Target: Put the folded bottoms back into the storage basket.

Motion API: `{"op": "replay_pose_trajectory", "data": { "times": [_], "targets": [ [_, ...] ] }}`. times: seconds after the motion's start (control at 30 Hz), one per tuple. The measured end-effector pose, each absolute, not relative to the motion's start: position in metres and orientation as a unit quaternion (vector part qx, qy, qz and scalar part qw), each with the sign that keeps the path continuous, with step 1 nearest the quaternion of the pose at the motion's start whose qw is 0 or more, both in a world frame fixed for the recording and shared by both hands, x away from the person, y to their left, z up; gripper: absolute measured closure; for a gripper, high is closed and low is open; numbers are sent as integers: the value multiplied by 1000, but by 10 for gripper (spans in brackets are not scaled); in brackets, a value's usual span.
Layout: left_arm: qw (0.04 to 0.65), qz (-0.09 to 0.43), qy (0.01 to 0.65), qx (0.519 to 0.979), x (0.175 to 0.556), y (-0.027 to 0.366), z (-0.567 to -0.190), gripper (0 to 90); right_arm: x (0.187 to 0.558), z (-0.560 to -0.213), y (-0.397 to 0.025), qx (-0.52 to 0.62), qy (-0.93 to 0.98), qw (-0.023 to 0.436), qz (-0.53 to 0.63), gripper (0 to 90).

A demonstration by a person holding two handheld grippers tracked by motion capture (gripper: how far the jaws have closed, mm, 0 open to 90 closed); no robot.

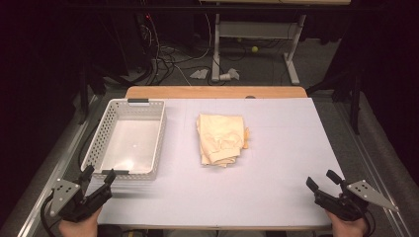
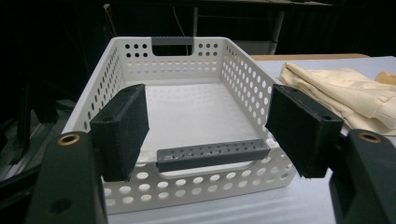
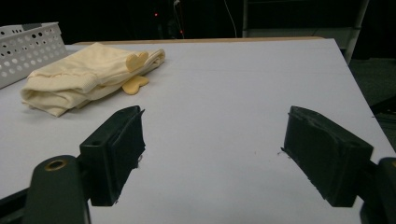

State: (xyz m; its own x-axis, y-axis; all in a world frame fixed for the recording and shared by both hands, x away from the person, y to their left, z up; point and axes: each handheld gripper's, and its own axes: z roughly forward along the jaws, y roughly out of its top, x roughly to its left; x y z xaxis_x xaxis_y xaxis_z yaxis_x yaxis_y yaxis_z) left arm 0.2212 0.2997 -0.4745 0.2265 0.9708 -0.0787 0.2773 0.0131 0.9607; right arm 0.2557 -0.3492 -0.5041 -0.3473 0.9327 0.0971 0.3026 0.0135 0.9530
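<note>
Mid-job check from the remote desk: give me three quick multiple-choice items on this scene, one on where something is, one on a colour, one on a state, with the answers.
1. Where does the folded cloth lie relative to the basket?
A. Inside it
B. On the table, to its right in the high view
C. Under it

2. What colour is the cloth?
A. Pale yellow
B. Dark blue
C. Red

3. How do the jaws of the left claw and right claw stand?
A. Both shut
B. Left shut, right open
C. Both open

Answers:
1. B: the cloth rests on the white tabletop apart from the basket, whose floor is bare.
2. A: it reads cream-yellow in every view.
3. C: each gripper view shows a wide gap between its black pads, holding nothing.
</note>
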Motion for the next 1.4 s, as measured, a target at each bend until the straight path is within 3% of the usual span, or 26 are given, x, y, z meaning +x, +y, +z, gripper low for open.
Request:
{"op": "replay_pose_trajectory", "data": {
  "times": [1.4],
  "targets": [
    [529,308,451,650,253,255,-452,286,250,-504,-351,481,639,311,513,209]
  ]
}}
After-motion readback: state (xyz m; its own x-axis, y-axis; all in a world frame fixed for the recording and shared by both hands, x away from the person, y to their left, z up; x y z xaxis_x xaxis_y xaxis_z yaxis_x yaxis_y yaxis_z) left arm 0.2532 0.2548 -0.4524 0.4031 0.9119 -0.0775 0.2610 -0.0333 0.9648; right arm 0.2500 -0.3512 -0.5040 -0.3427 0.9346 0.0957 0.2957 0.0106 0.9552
